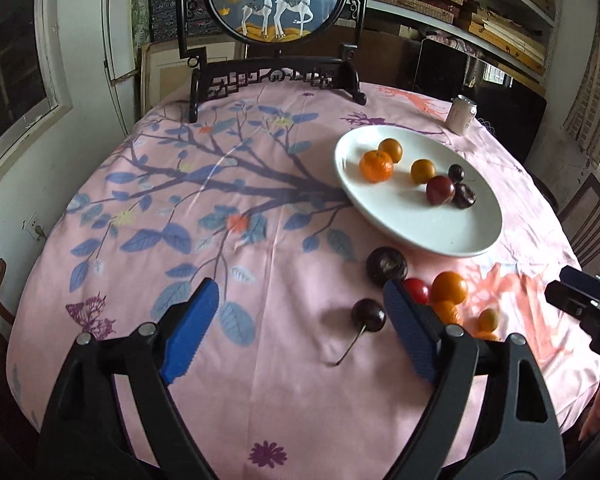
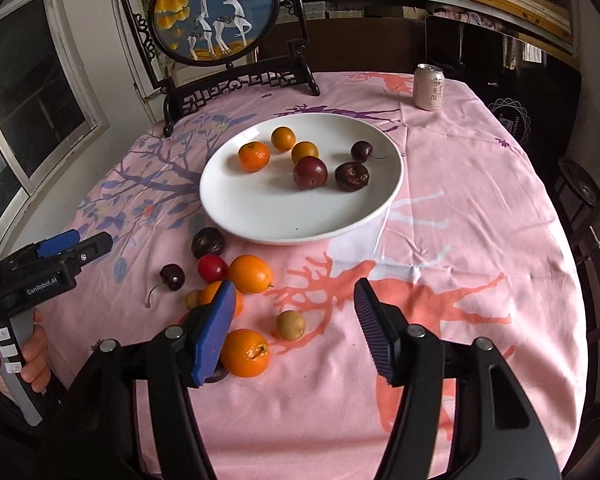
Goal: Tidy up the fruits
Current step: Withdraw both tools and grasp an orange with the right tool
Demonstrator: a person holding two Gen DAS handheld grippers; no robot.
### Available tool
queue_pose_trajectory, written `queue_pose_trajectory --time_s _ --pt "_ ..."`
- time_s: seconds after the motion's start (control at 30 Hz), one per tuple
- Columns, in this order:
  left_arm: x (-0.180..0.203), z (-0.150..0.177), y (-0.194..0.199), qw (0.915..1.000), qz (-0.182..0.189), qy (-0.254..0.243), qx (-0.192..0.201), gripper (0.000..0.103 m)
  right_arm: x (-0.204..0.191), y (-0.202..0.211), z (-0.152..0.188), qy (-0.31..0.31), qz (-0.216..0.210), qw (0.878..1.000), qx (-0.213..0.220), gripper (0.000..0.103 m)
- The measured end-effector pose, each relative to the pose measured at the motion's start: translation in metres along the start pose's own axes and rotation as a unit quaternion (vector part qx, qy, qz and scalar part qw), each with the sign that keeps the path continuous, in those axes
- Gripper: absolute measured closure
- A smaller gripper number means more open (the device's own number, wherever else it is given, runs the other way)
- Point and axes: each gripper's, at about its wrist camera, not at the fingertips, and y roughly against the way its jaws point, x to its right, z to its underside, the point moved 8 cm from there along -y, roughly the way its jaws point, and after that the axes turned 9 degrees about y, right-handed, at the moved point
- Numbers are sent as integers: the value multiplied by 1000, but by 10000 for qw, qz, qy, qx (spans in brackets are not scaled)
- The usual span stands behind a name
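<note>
A white plate (image 2: 268, 216) (image 1: 420, 232) holds several fruits: a tangerine (image 2: 253, 156), small oranges, a plum (image 2: 309, 172) and dark fruits. Loose fruits lie on the cloth in front of it: a dark passion fruit (image 2: 208, 242) (image 1: 386, 266), a cherry with stem (image 2: 172, 277) (image 1: 368, 314), a red tomato (image 2: 212, 268), oranges (image 2: 251, 273) (image 2: 245, 353) and a small yellow-green fruit (image 2: 290, 325). My left gripper (image 1: 302, 310) is open and empty, the cherry just inside its right finger. My right gripper (image 2: 296, 306) is open and empty above the yellow-green fruit.
A drink can (image 2: 429, 87) stands at the table's far right. A framed deer screen on a black stand (image 2: 216, 20) stands at the far edge. The table has a pink patterned cloth (image 2: 460, 200). Chairs stand at the right.
</note>
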Motion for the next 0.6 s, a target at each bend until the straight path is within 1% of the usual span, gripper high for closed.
queue_pose_trajectory --time_s 0.07,0.13,0.33,0.47,0.53,0.57,0.6 --pt "-9 11 0 9999 35 71 -113 17 -10 -1 7 77 -15 10000 -56 41" --pt "-14 19 0 9998 17 79 -181 17 -17 -6 19 95 -54 9998 -194 37" --pt "-16 35 -5 9995 22 -33 -311 17 -36 -32 54 161 -168 9972 -705 37" --pt "-17 43 -9 9991 17 -102 -414 17 -37 -44 61 154 -132 9975 -684 37" --pt "-17 45 -10 9989 37 -90 -461 17 -40 -52 62 185 -252 9969 -717 43" --pt "-16 46 -10 9988 61 -88 -482 17 -42 -54 59 174 -296 9975 -620 45" --pt "-15 47 -11 9987 83 -95 -500 17 -43 -56 56 191 -324 9978 -547 58"
